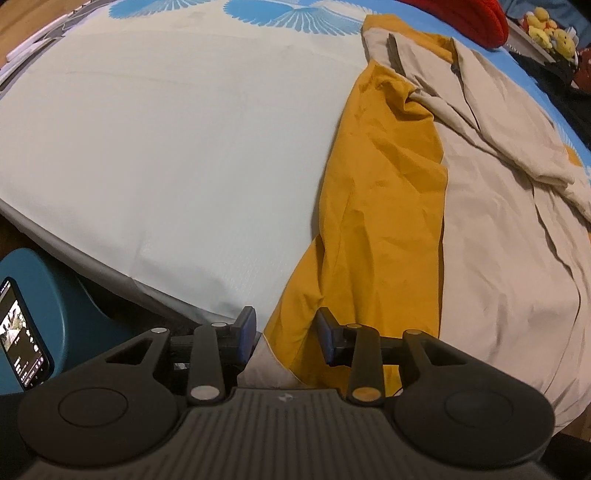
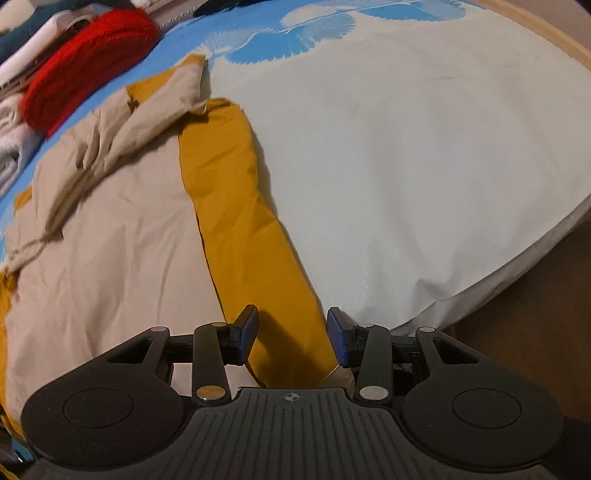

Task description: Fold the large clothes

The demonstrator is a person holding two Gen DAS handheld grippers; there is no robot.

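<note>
A large garment, mustard yellow [image 1: 384, 206] outside and beige [image 1: 509, 258] inside, lies spread on the bed. In the left wrist view it fills the right half, and my left gripper [image 1: 286, 338] is open with its blue pads on either side of the garment's near yellow edge. In the right wrist view the beige part [image 2: 110, 240] lies at left with a yellow strip [image 2: 240, 221] down the middle. My right gripper [image 2: 293, 336] is open over the near end of that strip. Neither gripper holds cloth.
The bed has a pale sheet [image 1: 166, 147] with blue feather prints [image 2: 314, 29]. A red knitted item [image 2: 85, 55] and piled clothes lie at the far end. A phone [image 1: 20, 339] rests on a blue stool [image 1: 62, 295] beside the bed. Yellow plush toys [image 1: 550, 26] sit far right.
</note>
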